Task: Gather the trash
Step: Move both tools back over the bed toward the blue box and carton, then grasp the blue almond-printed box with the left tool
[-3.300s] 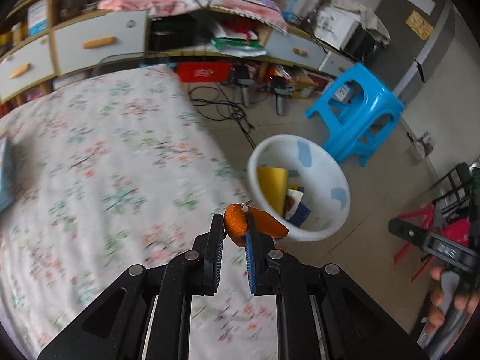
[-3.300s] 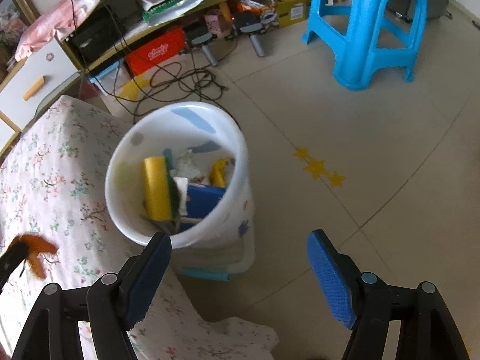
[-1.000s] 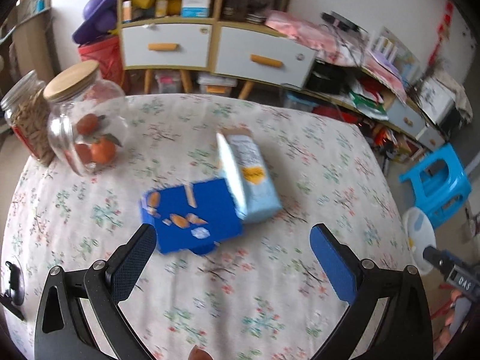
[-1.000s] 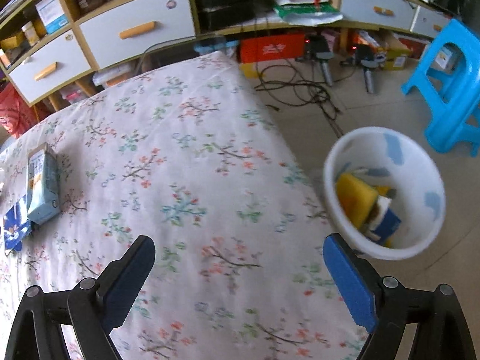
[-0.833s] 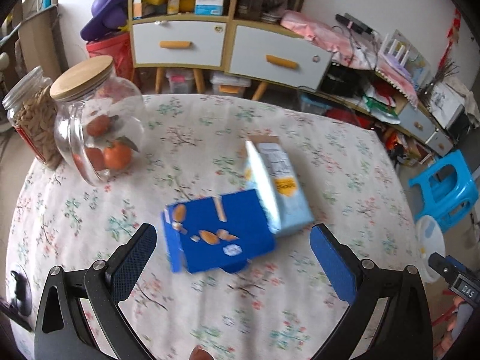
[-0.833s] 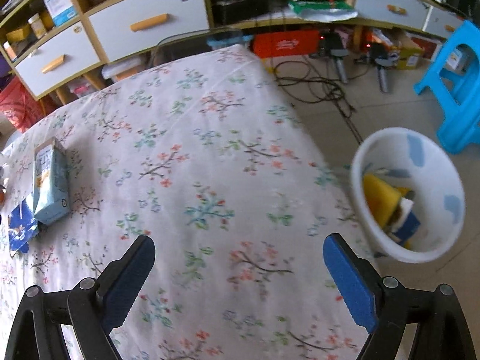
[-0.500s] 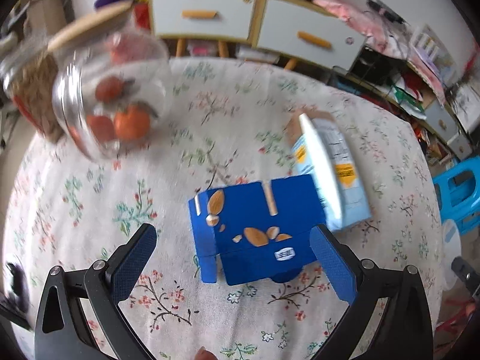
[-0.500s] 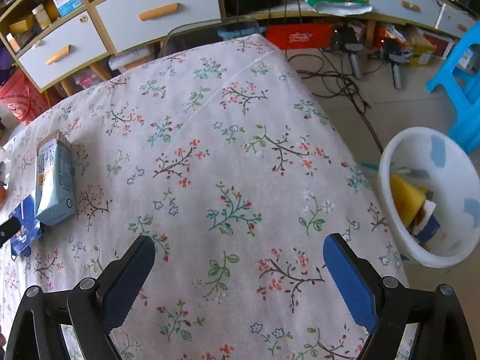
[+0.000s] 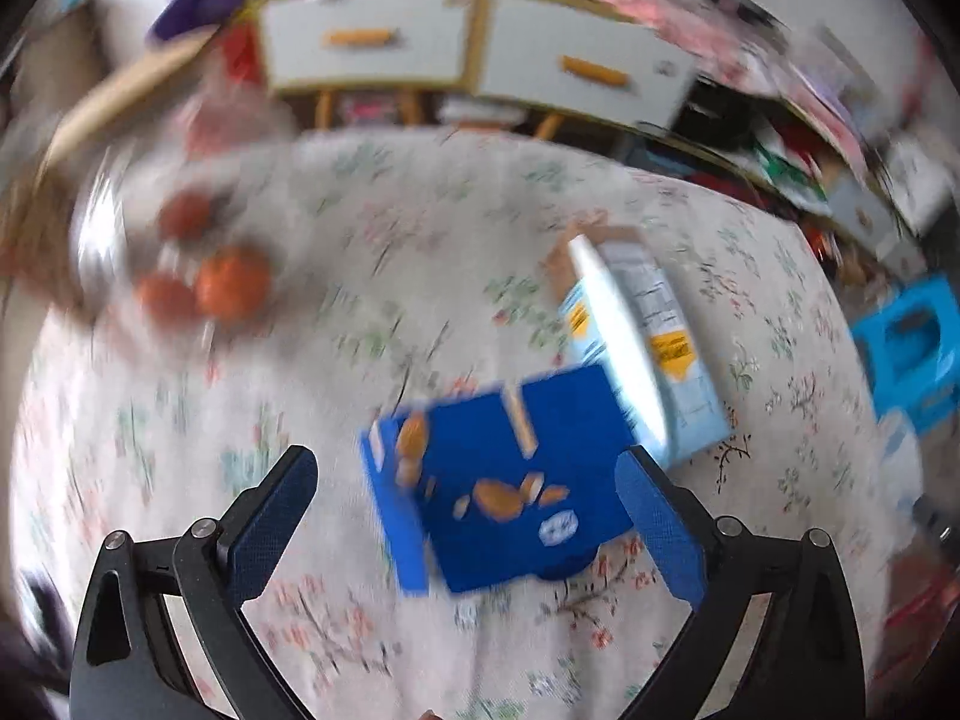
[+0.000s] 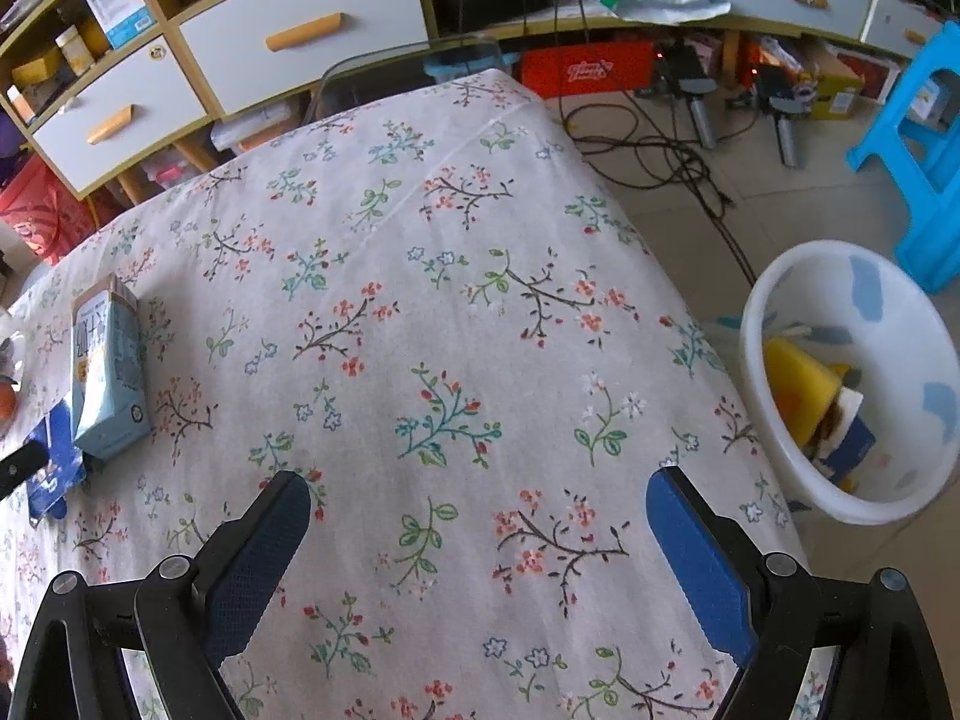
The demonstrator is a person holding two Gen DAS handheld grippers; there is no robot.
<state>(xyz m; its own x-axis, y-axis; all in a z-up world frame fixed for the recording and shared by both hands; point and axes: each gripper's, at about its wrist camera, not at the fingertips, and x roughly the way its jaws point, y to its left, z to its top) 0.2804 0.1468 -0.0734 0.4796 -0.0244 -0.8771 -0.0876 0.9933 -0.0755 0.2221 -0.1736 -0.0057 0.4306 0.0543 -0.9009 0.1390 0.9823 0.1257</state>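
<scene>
A flat dark blue snack box (image 9: 498, 480) lies on the floral tablecloth (image 9: 372, 324), and a light blue carton (image 9: 636, 336) rests on its side against it. My left gripper (image 9: 465, 468) hangs open above the blue box, which appears between the two fingers without touching them; this view is blurred. In the right wrist view the carton (image 10: 108, 372) and blue box (image 10: 54, 462) sit at the far left. My right gripper (image 10: 477, 489) is open over bare cloth. The white trash bin (image 10: 936, 396) stands on the floor at right, holding a yellow sponge (image 10: 798, 384) and other scraps.
A glass jar of oranges (image 9: 198, 276) stands on the table's left side. Cabinets with drawers (image 10: 300, 36) line the back. A blue stool (image 10: 918, 150) and cables (image 10: 672, 156) are on the floor beyond the table's right edge.
My left gripper has come down and forward towards the blue box, which now looks larger and sits between the fingers. The right view has shifted slightly, with the bin nearer the right edge.
</scene>
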